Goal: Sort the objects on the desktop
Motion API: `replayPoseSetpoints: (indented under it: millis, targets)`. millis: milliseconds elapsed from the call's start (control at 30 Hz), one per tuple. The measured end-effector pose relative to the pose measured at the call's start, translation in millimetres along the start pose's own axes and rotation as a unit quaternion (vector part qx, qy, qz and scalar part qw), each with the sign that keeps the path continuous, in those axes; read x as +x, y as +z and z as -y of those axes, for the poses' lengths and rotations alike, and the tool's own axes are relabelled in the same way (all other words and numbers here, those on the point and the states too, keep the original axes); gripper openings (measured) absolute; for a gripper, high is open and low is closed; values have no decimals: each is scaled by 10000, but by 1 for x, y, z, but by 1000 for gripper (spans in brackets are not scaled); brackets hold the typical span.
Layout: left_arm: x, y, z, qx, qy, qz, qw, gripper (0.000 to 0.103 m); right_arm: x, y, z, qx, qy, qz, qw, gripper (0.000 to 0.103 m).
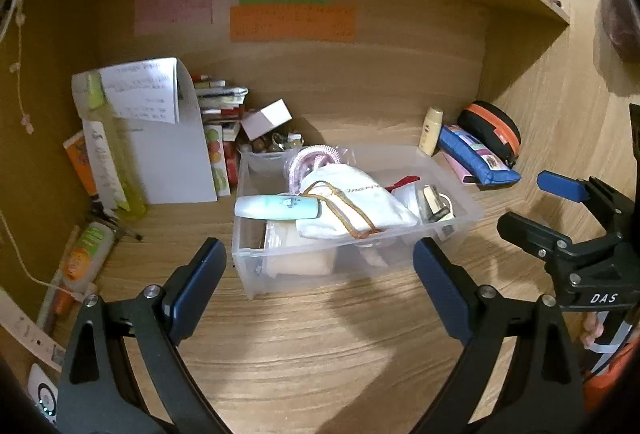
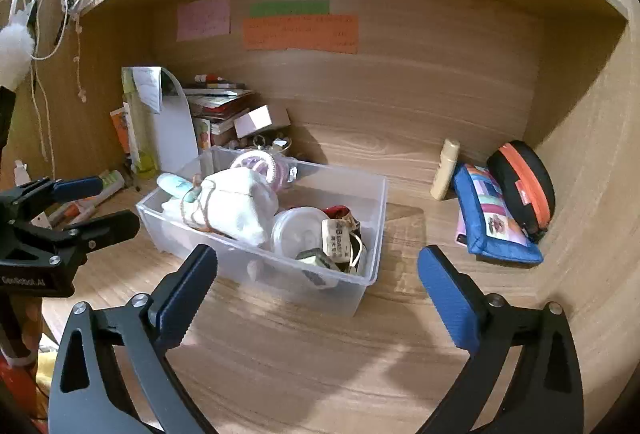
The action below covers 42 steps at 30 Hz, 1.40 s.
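A clear plastic bin [image 1: 460, 209] sits near the middle of the wooden table [image 1: 320, 354], filled with a white cloth [image 1: 360, 201], a pale green tube [image 1: 276, 207] lying on its near left rim, a round white lid [image 2: 298, 230] and a small tagged item [image 2: 334, 238]. The left gripper [image 1: 320, 274] and right gripper [image 2: 318, 284] both hover before the bin, fingers spread wide and empty. Toward the table's back right corner lie a blue pouch [image 2: 496, 222], a black and orange case [image 2: 524, 185] and a cream bottle [image 2: 446, 169].
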<state>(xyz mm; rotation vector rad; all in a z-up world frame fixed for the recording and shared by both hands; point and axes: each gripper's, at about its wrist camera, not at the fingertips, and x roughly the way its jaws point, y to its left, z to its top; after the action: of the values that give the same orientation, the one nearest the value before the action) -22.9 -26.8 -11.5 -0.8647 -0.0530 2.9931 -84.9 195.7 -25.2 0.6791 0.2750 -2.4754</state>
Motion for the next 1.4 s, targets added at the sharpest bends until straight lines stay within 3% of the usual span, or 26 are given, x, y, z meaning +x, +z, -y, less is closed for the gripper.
replayPoseSetpoints:
  millis: [267,600,1400]
  targets:
    - [-9,-13,0,-54,176,31,9998,95,-15,-8,-3,178,-77,66,9998,101]
    - [-9,-20,0,-142,141,-27,9998,95,-28,-12,-6,196,-76,157,9997,102]
    - [-2,-21,-1,-224,177,-122,9995,95,-21,-16,-1,315,26,1,9995,103]
